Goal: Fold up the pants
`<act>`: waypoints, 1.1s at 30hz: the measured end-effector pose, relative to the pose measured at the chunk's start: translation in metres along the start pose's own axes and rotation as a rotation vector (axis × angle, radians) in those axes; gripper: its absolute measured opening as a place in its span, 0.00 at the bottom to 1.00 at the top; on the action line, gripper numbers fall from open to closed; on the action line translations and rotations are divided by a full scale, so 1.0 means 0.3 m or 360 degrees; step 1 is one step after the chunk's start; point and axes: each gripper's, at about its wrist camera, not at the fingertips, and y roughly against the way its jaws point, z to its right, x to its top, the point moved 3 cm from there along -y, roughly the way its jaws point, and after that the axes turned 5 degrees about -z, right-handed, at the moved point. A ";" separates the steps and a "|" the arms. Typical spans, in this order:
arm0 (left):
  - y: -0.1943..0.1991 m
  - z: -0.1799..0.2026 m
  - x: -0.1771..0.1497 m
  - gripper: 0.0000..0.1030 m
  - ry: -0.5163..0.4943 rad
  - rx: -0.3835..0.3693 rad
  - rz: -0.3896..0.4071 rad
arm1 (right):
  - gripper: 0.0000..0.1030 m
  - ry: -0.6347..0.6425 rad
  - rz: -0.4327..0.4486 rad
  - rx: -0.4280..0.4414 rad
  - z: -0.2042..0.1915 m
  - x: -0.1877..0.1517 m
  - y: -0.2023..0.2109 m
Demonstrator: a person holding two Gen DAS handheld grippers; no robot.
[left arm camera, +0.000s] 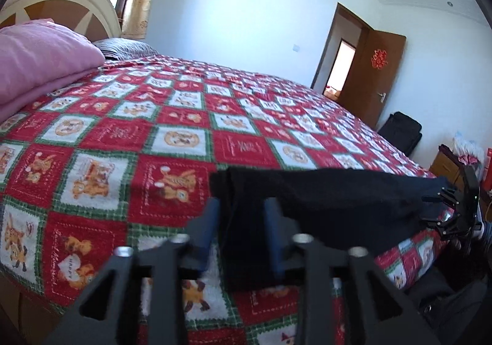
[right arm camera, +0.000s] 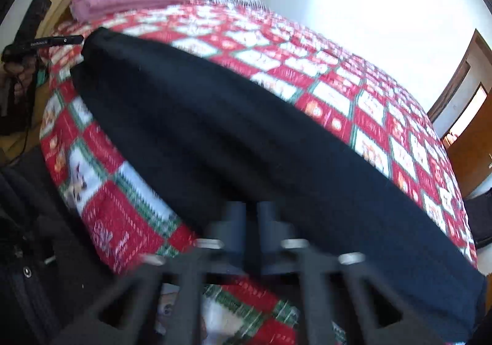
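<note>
Pants (left arm camera: 323, 200) lie on bedspread (left arm camera: 123, 136), one end between left gripper (left arm camera: 243, 222) fingers.

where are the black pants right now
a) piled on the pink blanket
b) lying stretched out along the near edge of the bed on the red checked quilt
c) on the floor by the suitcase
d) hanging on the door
b: the black pants lie stretched in a long band on the red checked quilt near the bed's edge, well away from the pink blanket up by the headboard.
</note>
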 end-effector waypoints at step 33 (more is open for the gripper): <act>-0.045 -0.020 -0.105 0.04 -0.0038 -0.0062 -0.0214 | 0.02 0.0103 -0.0107 0.0072 -0.102 -0.023 -0.054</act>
